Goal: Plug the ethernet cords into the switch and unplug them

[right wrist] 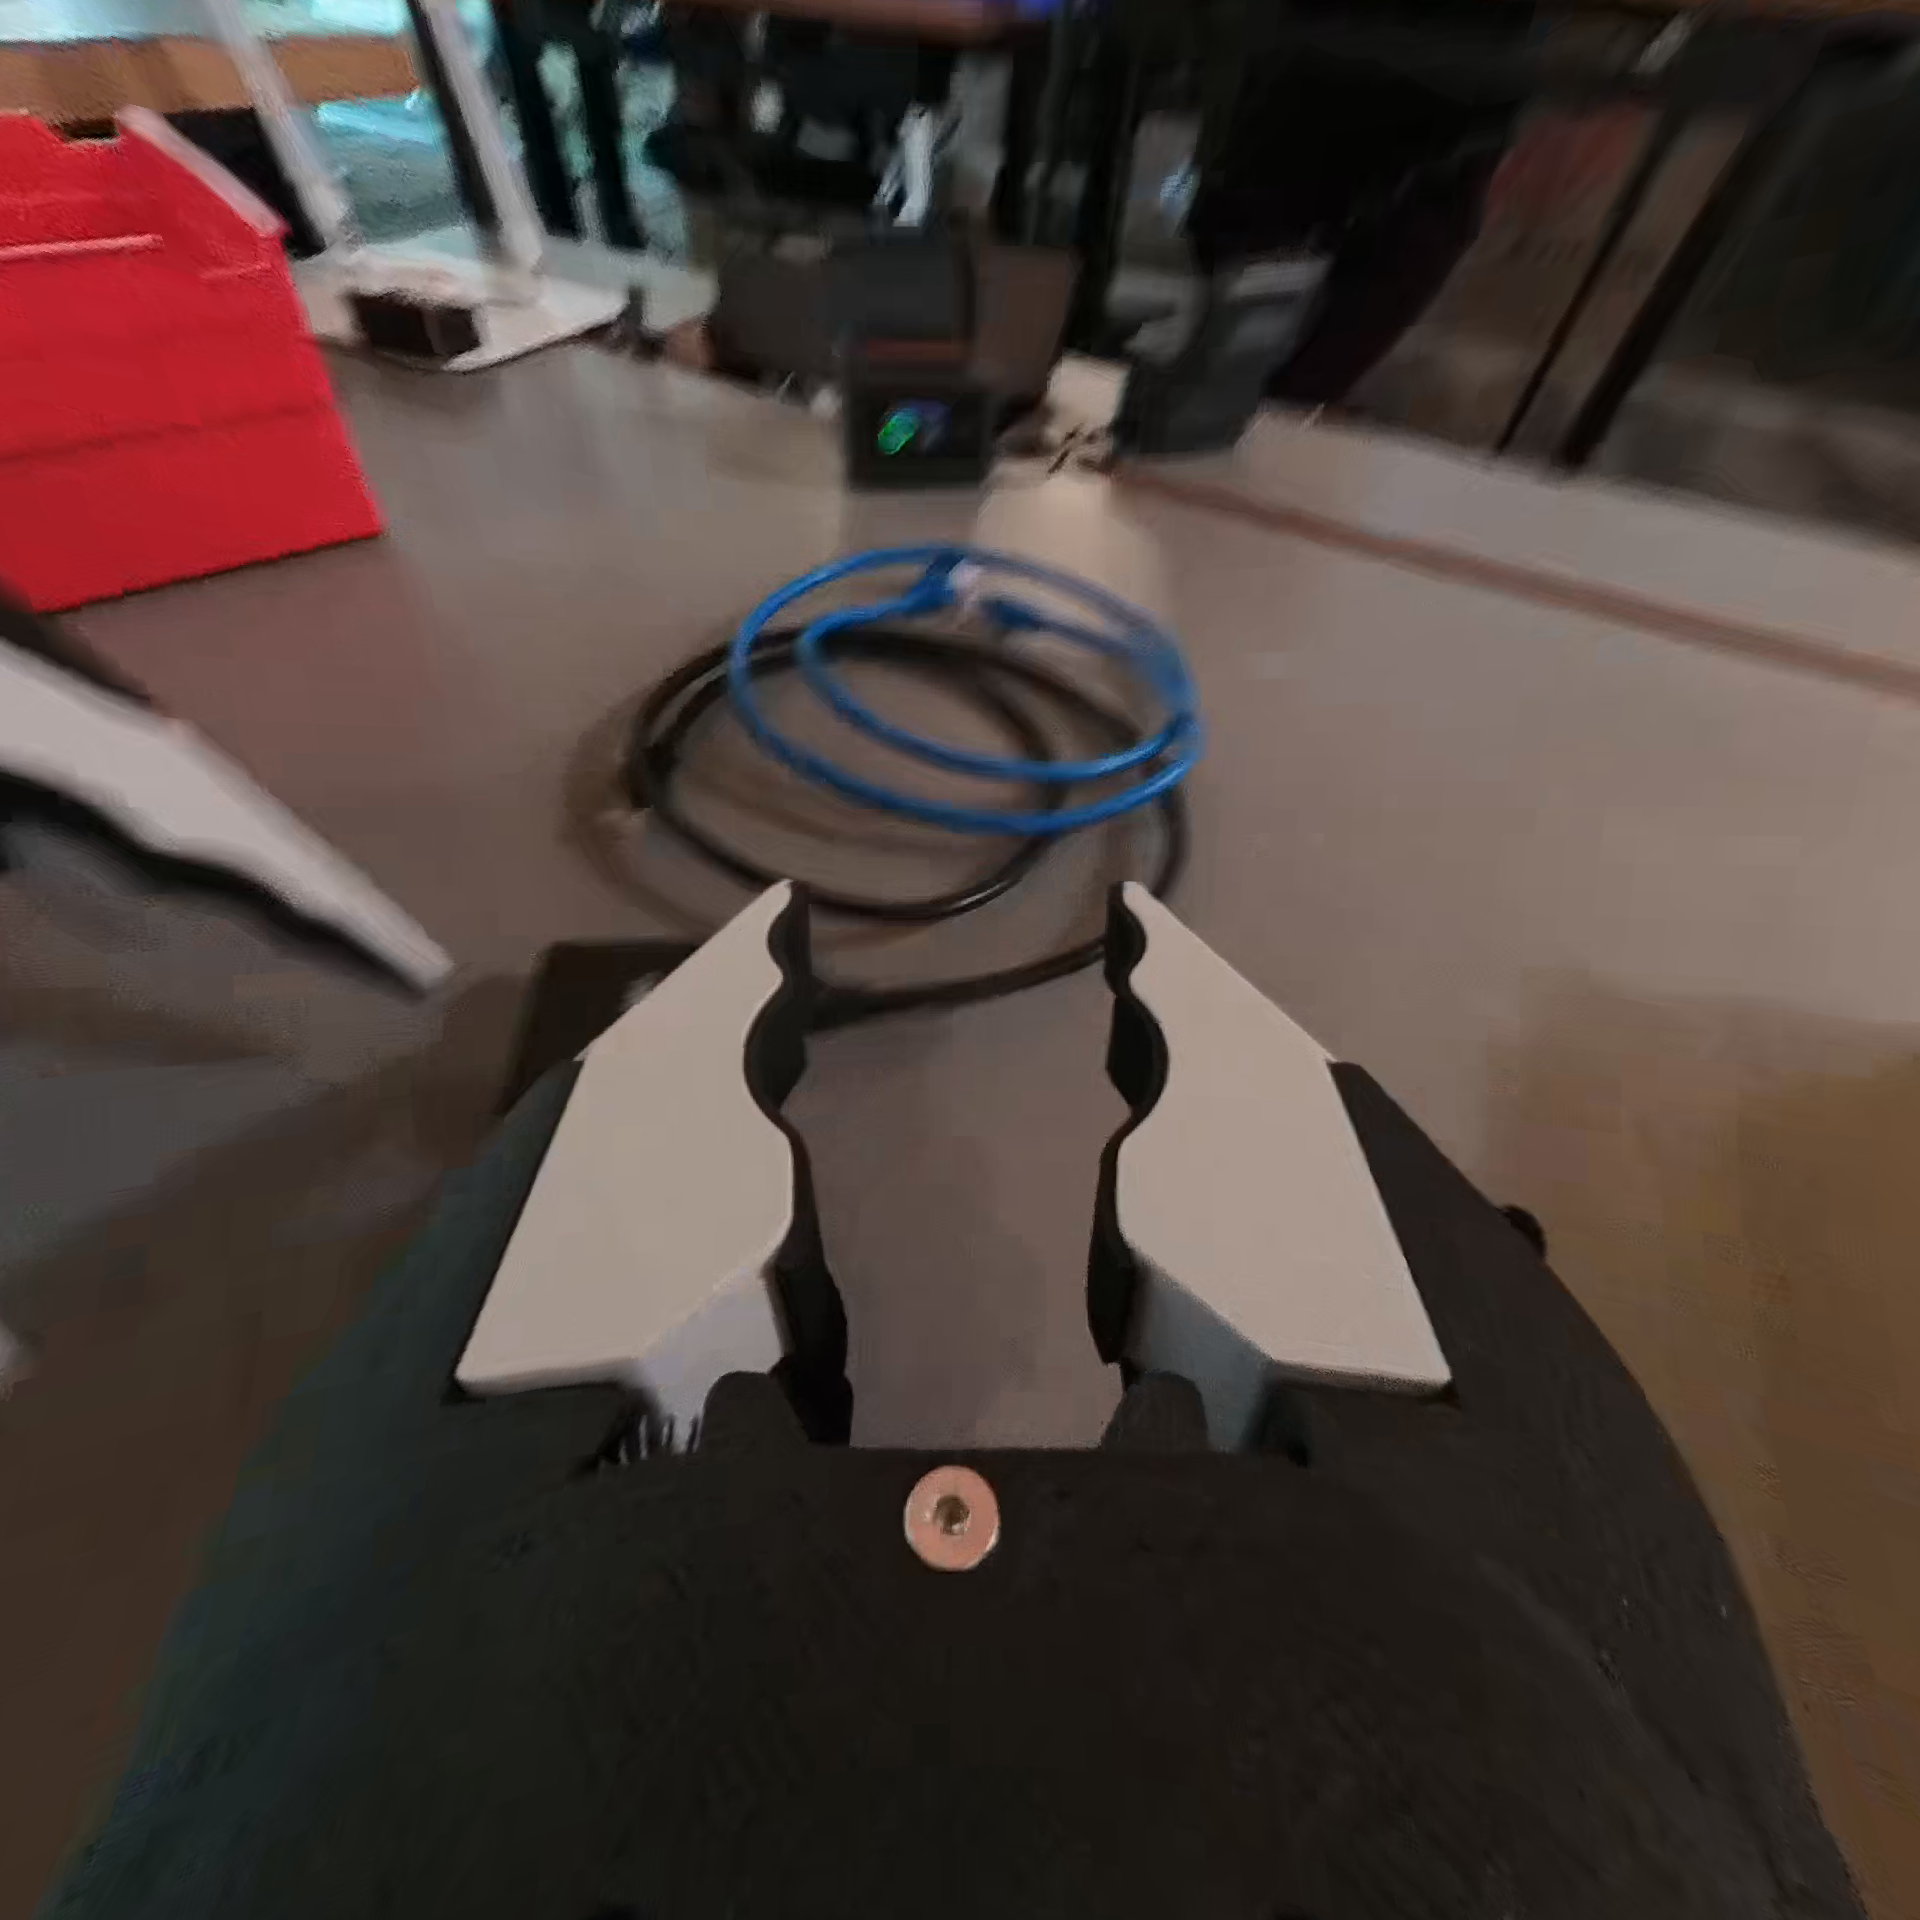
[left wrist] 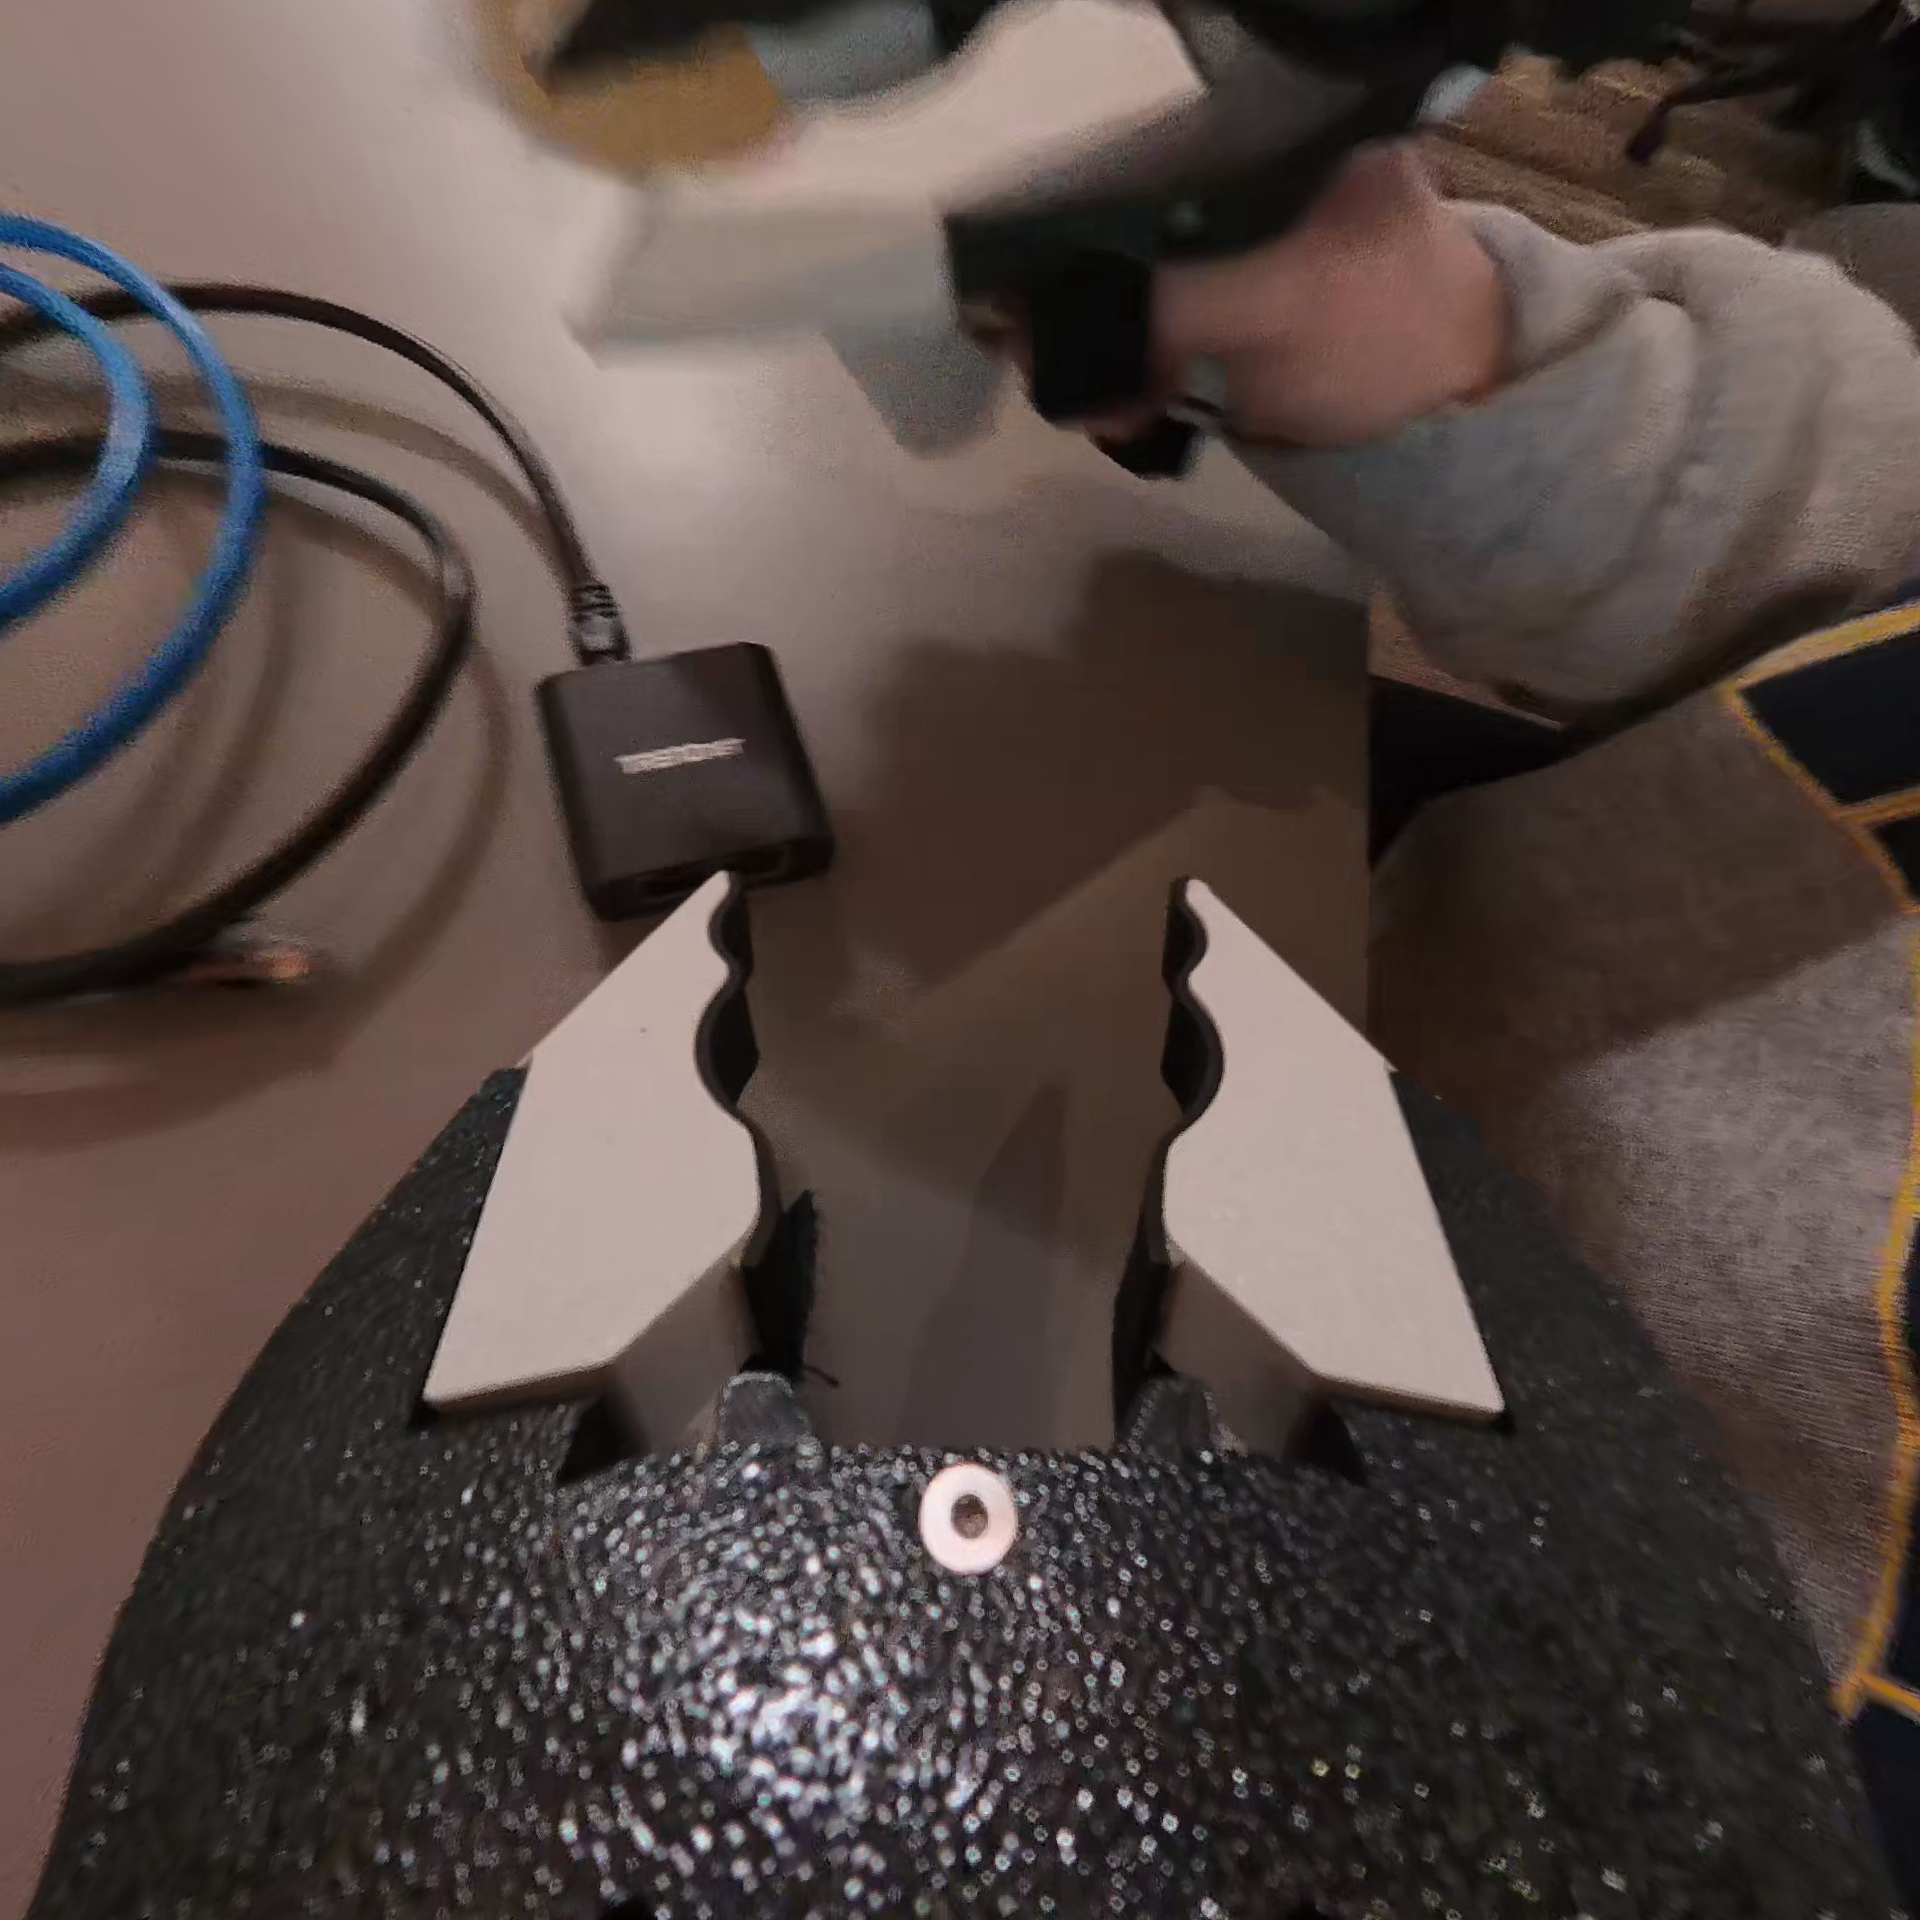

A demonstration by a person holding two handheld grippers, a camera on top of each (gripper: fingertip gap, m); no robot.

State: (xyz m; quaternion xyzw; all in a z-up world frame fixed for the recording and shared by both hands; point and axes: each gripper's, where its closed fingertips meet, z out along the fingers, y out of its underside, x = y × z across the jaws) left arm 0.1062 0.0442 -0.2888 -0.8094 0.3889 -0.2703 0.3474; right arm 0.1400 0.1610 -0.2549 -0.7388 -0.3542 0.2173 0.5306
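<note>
The small black switch (left wrist: 681, 774) lies on the tan table just beyond my left gripper's left fingertip. A black cord (left wrist: 499, 416) is plugged into its far side; the two near ports look empty. A loose black connector (left wrist: 260, 961) lies to its left. The blue cord (left wrist: 208, 468) is coiled at the far left. My left gripper (left wrist: 956, 894) is open and empty. My right gripper (right wrist: 956, 904) is open and empty, facing the blue cord coil (right wrist: 966, 707) and black cord loops (right wrist: 727, 831). The switch (right wrist: 582, 987) peeks out behind its left finger.
The right gripper, held by a hand in a grey sleeve (left wrist: 1558, 436), shows blurred at the top of the left wrist view. The table edge (left wrist: 1366, 727) runs down the right. A red box (right wrist: 156, 364) and a small black device (right wrist: 914, 426) stand farther back.
</note>
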